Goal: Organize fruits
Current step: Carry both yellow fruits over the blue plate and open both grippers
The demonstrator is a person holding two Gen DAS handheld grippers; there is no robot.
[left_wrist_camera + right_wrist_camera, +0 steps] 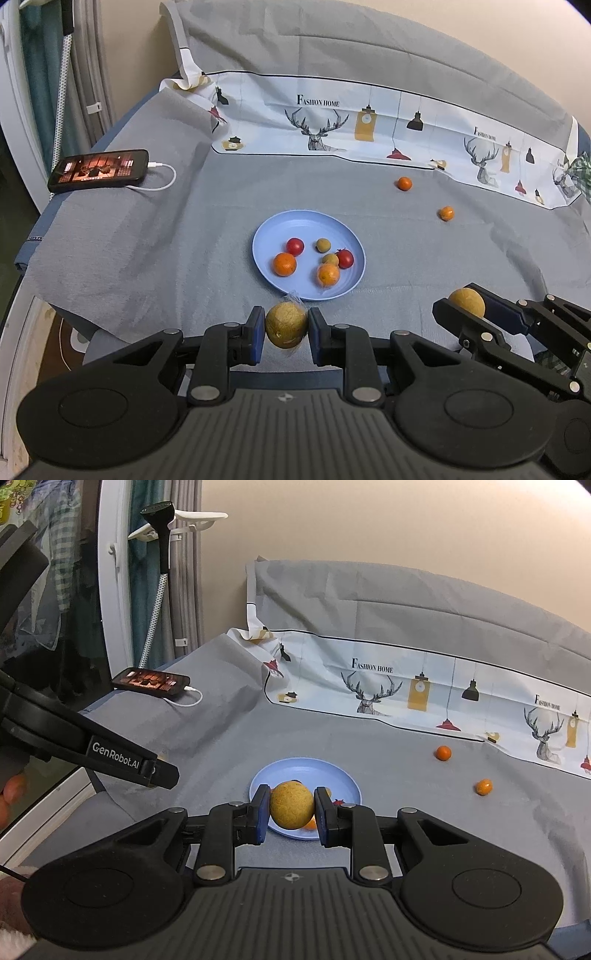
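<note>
A blue plate (343,229) lies on the grey cloth and holds several small fruits: oranges, red ones and green-brown ones. My left gripper (286,328) is shut on a yellow-green round fruit (286,325) just in front of the plate's near rim. My right gripper (291,806) is shut on a yellow round fruit (291,805) above the plate's (343,779) near edge; it also shows in the left wrist view (467,301), right of the plate. Two small oranges (405,183) (446,213) lie loose on the cloth at the far right.
A phone (98,170) with a white charging cable lies at the far left edge of the cloth. A printed white cloth (332,122) with deer and lamps runs along the back. A steamer pole (162,572) and curtains stand at the left.
</note>
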